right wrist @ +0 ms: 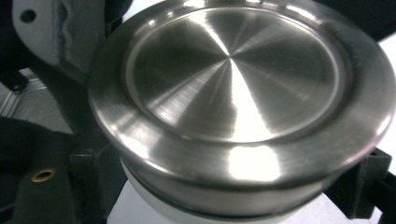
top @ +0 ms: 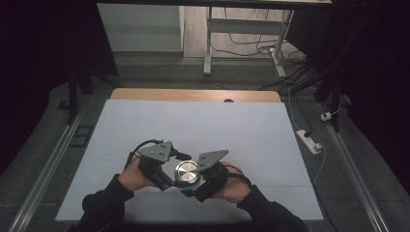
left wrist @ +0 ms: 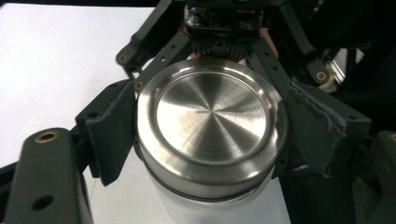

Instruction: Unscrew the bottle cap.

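Steel-lidded jar (top: 186, 172) near the table's (top: 193, 125) front edge, with the left gripper (top: 167, 180) apparently pinching its lid and the right gripper (top: 194, 187) its body: twisting likely needs 2 firm, level grips.

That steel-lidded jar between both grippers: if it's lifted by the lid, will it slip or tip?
The lid is smooth brushed steel with a rounded rim, so probably slippery under the jaws. It looks rigid, unlikely to flex. The jar below looks narrower than the lid, so it may tip if pushed high up.
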The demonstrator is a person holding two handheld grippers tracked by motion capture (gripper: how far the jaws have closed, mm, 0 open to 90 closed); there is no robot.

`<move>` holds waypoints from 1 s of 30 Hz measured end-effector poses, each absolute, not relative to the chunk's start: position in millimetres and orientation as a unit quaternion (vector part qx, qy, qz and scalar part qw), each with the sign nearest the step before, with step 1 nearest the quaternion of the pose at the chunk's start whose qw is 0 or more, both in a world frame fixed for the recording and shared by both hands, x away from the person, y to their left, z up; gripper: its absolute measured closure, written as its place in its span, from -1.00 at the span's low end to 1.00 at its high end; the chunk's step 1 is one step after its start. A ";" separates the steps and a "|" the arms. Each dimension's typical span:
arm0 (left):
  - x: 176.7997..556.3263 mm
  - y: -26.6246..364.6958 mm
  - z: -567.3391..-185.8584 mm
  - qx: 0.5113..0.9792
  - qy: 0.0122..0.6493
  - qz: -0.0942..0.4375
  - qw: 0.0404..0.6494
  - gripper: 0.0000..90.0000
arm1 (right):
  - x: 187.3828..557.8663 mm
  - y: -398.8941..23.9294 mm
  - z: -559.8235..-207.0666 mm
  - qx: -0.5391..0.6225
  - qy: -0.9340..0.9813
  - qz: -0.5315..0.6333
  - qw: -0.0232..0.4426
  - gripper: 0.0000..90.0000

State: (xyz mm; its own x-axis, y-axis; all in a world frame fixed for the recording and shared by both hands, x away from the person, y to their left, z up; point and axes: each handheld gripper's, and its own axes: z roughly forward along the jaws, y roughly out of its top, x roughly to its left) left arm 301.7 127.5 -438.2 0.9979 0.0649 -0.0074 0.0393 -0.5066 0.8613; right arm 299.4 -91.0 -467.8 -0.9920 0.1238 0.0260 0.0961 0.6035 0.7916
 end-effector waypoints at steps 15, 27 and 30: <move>292.8 104.2 -437.7 0.845 0.180 0.111 0.491 -0.57 | 311.7 -96.0 -468.4 0.170 0.877 0.442 0.077 -0.67; 303.6 131.2 -438.9 0.860 0.068 0.012 0.505 -0.81 | 304.4 -92.3 -465.8 0.103 0.885 0.454 0.017 -0.67; 301.3 127.4 -441.6 0.869 0.043 0.003 0.493 -0.69 | 300.3 -89.7 -465.1 0.084 0.887 0.453 0.009 -0.67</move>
State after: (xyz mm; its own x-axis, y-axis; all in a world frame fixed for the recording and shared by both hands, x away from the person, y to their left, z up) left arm 301.3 127.4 -441.6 0.9962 0.0786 -0.0367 0.0718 -0.5099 0.8572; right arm 300.3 -89.7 -465.1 -0.9857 0.1572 0.0606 0.1412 0.5746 0.8062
